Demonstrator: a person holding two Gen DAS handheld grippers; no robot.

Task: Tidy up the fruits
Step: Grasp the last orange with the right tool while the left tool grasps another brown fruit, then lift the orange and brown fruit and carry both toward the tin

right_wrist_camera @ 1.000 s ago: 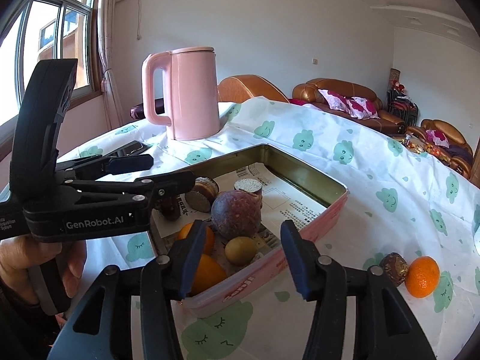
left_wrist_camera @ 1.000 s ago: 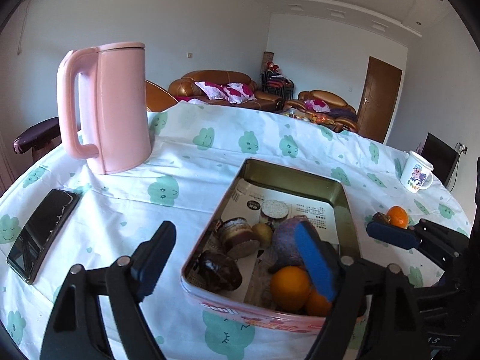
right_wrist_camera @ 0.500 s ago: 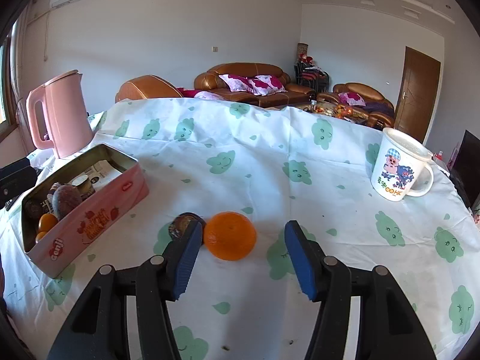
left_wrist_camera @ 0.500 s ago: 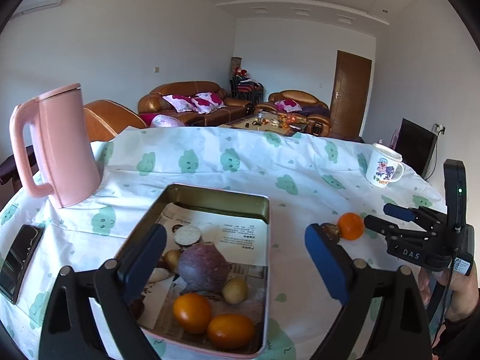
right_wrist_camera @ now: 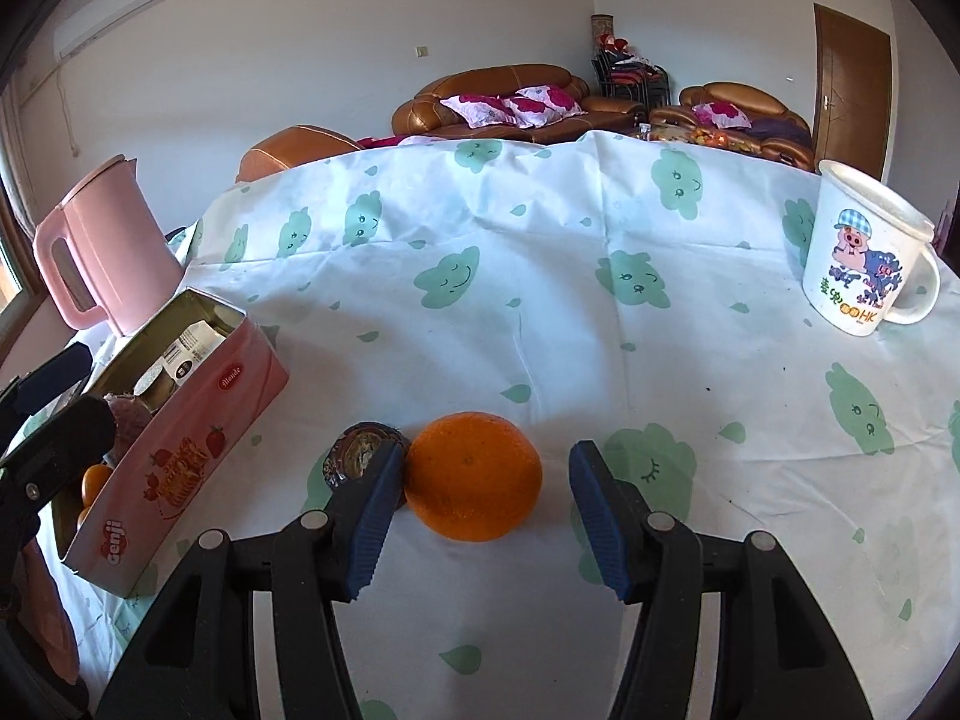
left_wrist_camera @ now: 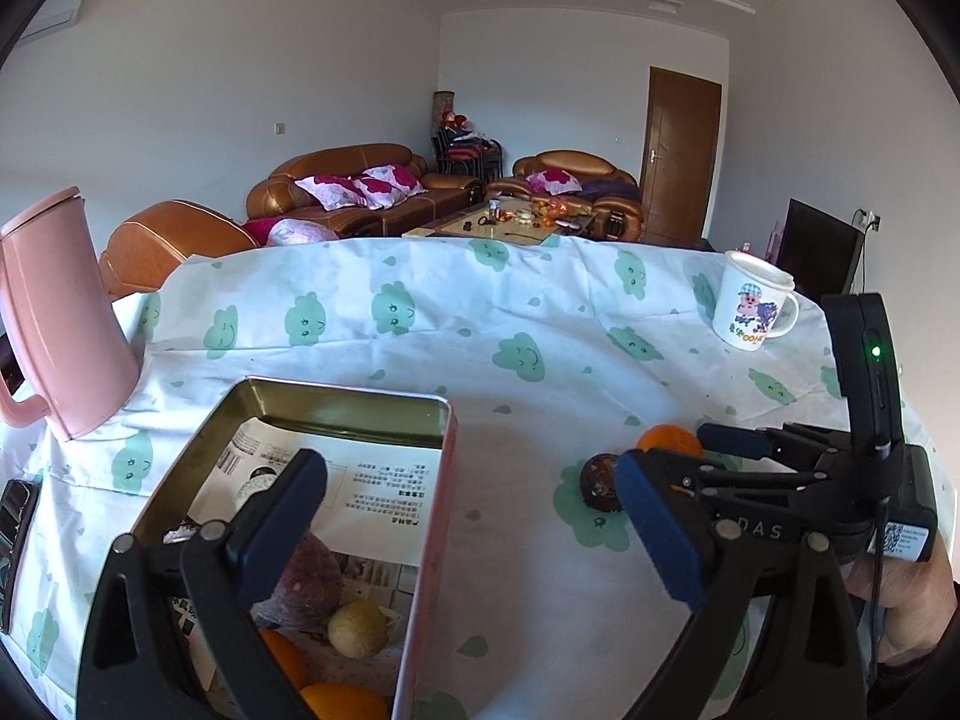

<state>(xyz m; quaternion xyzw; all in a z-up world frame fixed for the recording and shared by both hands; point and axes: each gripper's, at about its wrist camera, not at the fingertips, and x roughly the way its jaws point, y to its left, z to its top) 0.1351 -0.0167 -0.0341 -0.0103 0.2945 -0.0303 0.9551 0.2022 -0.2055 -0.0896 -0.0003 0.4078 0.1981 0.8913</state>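
An orange (right_wrist_camera: 473, 475) lies on the cloud-print tablecloth, touching a dark brown fruit (right_wrist_camera: 360, 456) on its left. My right gripper (right_wrist_camera: 480, 510) is open, its blue pads on either side of the orange, apart from it. The pink tin (right_wrist_camera: 198, 420) at the left holds a purple fruit (left_wrist_camera: 306, 576), a pale round fruit (left_wrist_camera: 357, 629) and oranges (left_wrist_camera: 345, 702). My left gripper (left_wrist_camera: 474, 534) is open and empty above the tin's right wall (left_wrist_camera: 429, 540). The orange (left_wrist_camera: 669, 439), the dark fruit (left_wrist_camera: 600, 483) and the right gripper show at the right in the left wrist view.
A pink kettle (right_wrist_camera: 102, 246) stands behind the tin; it also shows in the left wrist view (left_wrist_camera: 57, 312). A white cartoon mug (right_wrist_camera: 864, 252) stands at the far right. A phone (left_wrist_camera: 12, 516) lies at the table's left edge. Sofas and a door are behind.
My right gripper has swung from over the tin to the loose orange and closed in until its pads flank it. My left gripper has risen and shifted right of the tin's middle.
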